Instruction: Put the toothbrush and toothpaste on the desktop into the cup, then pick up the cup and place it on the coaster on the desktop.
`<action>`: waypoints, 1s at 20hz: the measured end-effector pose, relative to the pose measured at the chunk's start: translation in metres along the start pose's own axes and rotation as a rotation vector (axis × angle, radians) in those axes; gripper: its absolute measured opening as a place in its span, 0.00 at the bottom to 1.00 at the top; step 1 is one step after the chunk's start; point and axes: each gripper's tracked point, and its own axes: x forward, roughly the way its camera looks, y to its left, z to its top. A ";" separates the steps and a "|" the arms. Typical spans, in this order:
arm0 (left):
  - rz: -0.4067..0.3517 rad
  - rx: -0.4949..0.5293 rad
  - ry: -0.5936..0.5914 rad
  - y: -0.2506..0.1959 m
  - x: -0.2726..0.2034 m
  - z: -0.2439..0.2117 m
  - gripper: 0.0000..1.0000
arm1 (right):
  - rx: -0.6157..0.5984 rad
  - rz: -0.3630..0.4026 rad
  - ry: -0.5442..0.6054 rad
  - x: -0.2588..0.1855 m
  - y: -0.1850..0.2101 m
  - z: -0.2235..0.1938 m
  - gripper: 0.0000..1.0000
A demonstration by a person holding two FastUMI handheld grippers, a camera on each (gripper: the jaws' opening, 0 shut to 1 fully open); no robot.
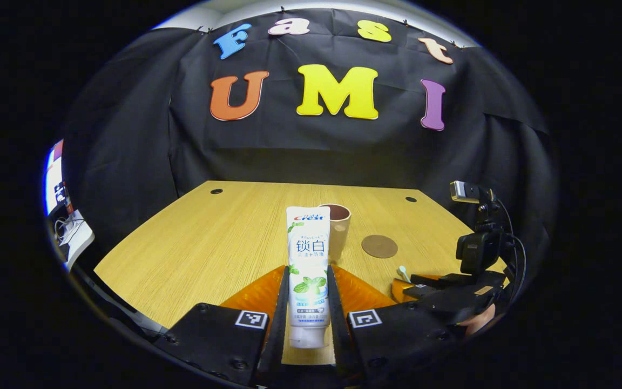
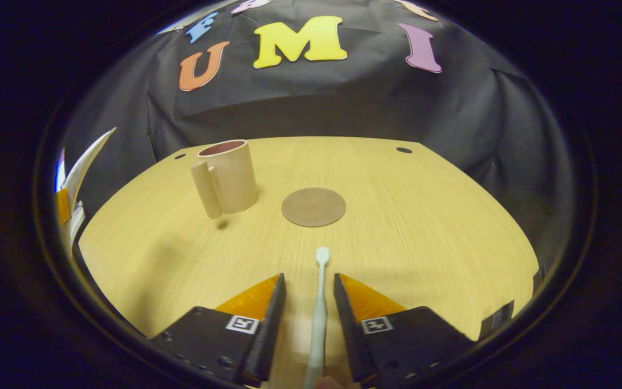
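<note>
Left gripper (image 1: 308,302), bottom centre of the left gripper view: fingers narrowly apart and pinching the toothpaste (image 1: 308,270) from both sides. Tube stands upright between them, cap end down near the frame's lower edge, flat crimped end up at mid-frame. It's a glossy white plastic tube with green leaf print, flattened toward the top. Can't tell whether the cap touches the desktop.

Right gripper (image 2: 309,308), bottom centre of the right gripper view: fingers spread a little wider than the toothbrush (image 2: 319,308), one on each side of the handle, a gap visible on both sides, so no pinch. Toothbrush is a slim pale plastic stick with a small rounded head, lying flat on the desktop (image 2: 424,227), head pointing up-frame toward the coaster. Handle end runs off the bottom edge.

Same gripper also sits at lower right of the left gripper view, black body with a camera mounted on top and cables; the toothbrush head pokes out just left of it.

Next out, right gripper view: coaster (image 2: 313,206), a thin flat brown disc, matte, just above frame centre. Cup (image 2: 227,175) is left of it and slightly higher, near but not touching: beige cylindrical mug, matte, upright, darker reddish interior, thick straight handle facing the camera.

Desktop is light wood grain laminate with dark round holes near its far corners. Black wrinkled cloth wall behind.
</note>
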 end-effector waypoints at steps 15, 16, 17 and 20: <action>-0.006 -0.042 -0.196 -0.011 0.061 0.080 0.40 | 0.076 0.200 -0.156 -0.053 0.005 0.038 0.00; -0.016 -0.039 -0.213 -0.016 0.070 0.087 0.40 | 0.087 0.219 -0.178 -0.061 0.004 0.043 0.00; -0.023 -0.032 -0.227 -0.021 0.080 0.093 0.40 | 0.097 0.239 -0.203 -0.069 0.003 0.048 0.00; -0.049 -0.015 -0.246 -0.034 0.106 0.103 0.40 | 0.090 0.293 -0.266 -0.086 0.002 0.061 0.00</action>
